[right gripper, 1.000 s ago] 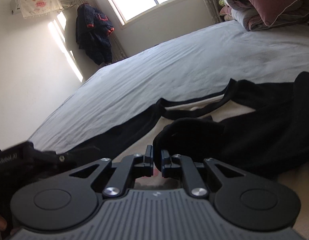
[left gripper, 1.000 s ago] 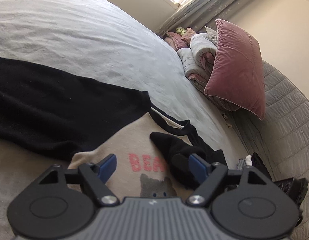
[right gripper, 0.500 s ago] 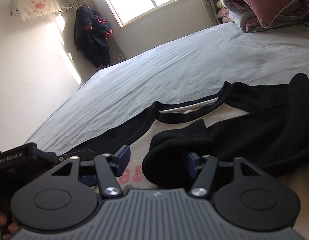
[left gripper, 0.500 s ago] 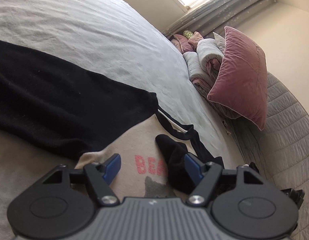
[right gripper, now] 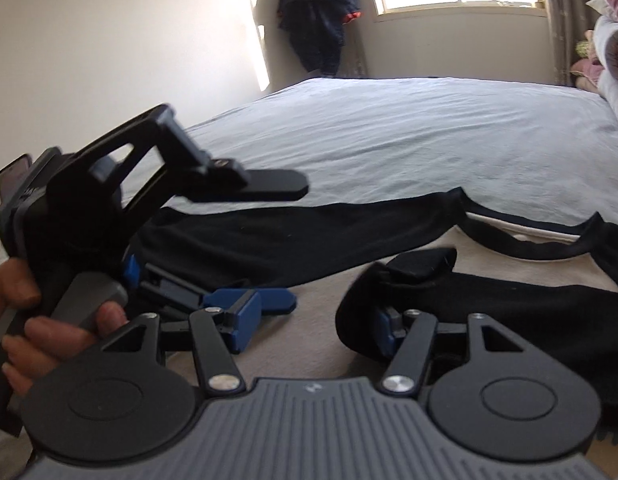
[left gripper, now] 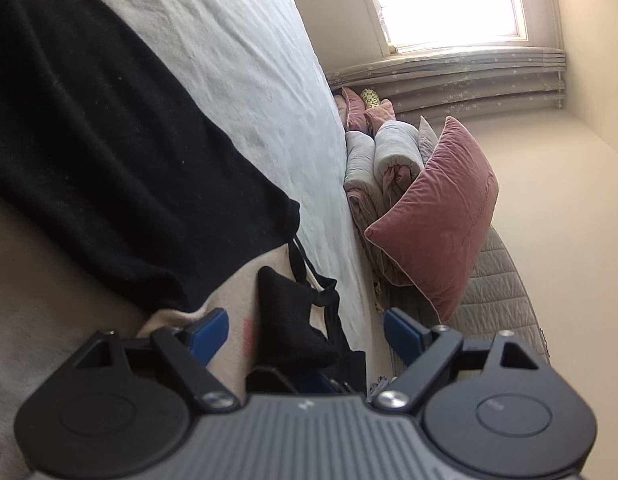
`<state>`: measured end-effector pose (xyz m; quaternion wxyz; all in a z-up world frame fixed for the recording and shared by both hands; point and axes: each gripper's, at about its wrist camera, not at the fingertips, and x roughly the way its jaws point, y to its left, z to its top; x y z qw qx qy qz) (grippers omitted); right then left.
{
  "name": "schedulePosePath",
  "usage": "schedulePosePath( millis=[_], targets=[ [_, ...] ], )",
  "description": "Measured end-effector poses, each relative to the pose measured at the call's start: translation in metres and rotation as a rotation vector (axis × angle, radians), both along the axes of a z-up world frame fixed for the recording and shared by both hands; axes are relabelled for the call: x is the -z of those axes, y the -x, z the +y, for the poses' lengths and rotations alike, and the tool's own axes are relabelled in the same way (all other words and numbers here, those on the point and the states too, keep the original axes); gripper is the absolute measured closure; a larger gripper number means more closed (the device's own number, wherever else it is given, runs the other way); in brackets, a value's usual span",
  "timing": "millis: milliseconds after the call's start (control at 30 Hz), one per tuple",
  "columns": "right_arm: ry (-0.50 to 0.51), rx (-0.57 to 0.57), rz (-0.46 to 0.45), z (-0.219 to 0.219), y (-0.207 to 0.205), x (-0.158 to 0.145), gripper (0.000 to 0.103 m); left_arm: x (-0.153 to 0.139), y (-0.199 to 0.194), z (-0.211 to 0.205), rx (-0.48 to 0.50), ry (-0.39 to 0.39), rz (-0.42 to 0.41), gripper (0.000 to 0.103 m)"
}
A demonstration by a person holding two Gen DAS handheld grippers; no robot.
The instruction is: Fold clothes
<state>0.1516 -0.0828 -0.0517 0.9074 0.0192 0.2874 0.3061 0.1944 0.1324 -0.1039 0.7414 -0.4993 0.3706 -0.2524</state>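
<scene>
Black-and-cream sweatshirt [right gripper: 449, 292] spread flat on grey bed [right gripper: 389, 132], filling lower half of right wrist frame; black sleeve cuff [right gripper: 405, 276] folded in over cream chest, lower right of centre. Right gripper [right gripper: 313, 324] spread wide, empty, one blue pad beside cuff. Left gripper [left gripper: 305, 332] likewise released, straddling cuff [left gripper: 289, 316] at bottom centre. Judged: sleeve fold just laid. Next likely: grasp hem or side, fold body across without dragging cuff.

Matt knit black-beige sweater [left gripper: 109, 152], smooth cotton sheet [left gripper: 237, 64], velvety pink pillow [left gripper: 441, 216], matt plastic tool [right gripper: 309, 316]
</scene>
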Motion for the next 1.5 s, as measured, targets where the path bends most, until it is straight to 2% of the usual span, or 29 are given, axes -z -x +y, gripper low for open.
schedulePosePath(
  millis=[67, 133, 233, 300, 333, 367, 400, 467, 533, 733, 867, 1067, 1167, 1233, 1300, 1333, 1400, 1500],
  targets=[
    [0.022, -0.048, -0.001, 0.006, 0.004, 0.0, 0.041, -0.004, 0.001, -0.005, 0.002, -0.042, -0.013, 0.019],
    [0.069, -0.042, -0.027, 0.01, 0.009, -0.002, 0.041, -0.009, 0.001, -0.011, 0.003, -0.104, -0.027, 0.022],
    [0.109, 0.005, -0.057, 0.004, 0.016, -0.006, 0.041, -0.016, 0.002, -0.023, -0.006, -0.243, -0.044, 0.039],
    [0.155, 0.058, -0.085, -0.004, 0.022, -0.007, 0.041, -0.021, 0.002, -0.032, -0.014, -0.341, -0.058, 0.056],
    [0.187, 0.087, -0.096, -0.007, 0.025, -0.006, 0.041, -0.022, 0.002, -0.036, -0.017, -0.385, -0.067, 0.062],
    [0.218, 0.115, -0.105, -0.011, 0.027, -0.005, 0.041, -0.024, 0.002, -0.04, -0.021, -0.423, -0.076, 0.076],
    [0.248, 0.145, -0.113, -0.016, 0.029, -0.003, 0.041, -0.025, 0.002, -0.043, -0.025, -0.461, -0.086, 0.094],
    [0.306, 0.202, -0.12, -0.027, 0.03, 0.002, 0.041, -0.029, 0.003, -0.05, -0.035, -0.537, -0.116, 0.094],
    [0.362, 0.258, -0.125, -0.039, 0.03, 0.007, 0.041, -0.036, 0.01, -0.051, -0.05, -0.595, -0.181, 0.095],
    [0.487, 0.419, -0.132, -0.076, 0.025, 0.019, 0.041, -0.074, 0.024, -0.043, -0.143, -0.679, -0.377, 0.095],
    [0.531, 0.499, -0.129, -0.099, 0.022, 0.022, 0.041, -0.083, 0.027, -0.034, -0.221, -0.743, -0.446, 0.095],
    [0.584, 0.607, -0.114, -0.13, 0.02, 0.025, 0.041, -0.055, 0.017, -0.003, -0.286, -0.788, -0.328, 0.095],
    [0.595, 0.648, -0.083, -0.146, 0.018, 0.025, 0.041, -0.043, 0.012, 0.003, -0.264, -0.789, -0.277, 0.095],
    [0.571, 0.626, -0.047, -0.156, 0.018, 0.024, 0.041, -0.035, 0.008, 0.006, -0.209, -0.754, -0.234, 0.094],
    [0.55, 0.558, -0.022, -0.162, 0.021, 0.02, 0.041, -0.03, 0.007, 0.013, -0.188, -0.681, -0.199, 0.092],
    [0.529, 0.506, -0.008, -0.166, 0.023, 0.016, 0.041, -0.028, 0.006, 0.019, -0.19, -0.643, -0.185, 0.09],
    [0.448, 0.42, 0.037, -0.179, 0.026, 0.007, 0.041, -0.029, 0.003, 0.031, -0.213, -0.573, -0.165, 0.072],
    [0.253, 0.365, 0.097, -0.202, 0.023, -0.006, 0.041, -0.028, -0.008, 0.038, -0.213, -0.529, -0.138, 0.067]
  ],
)
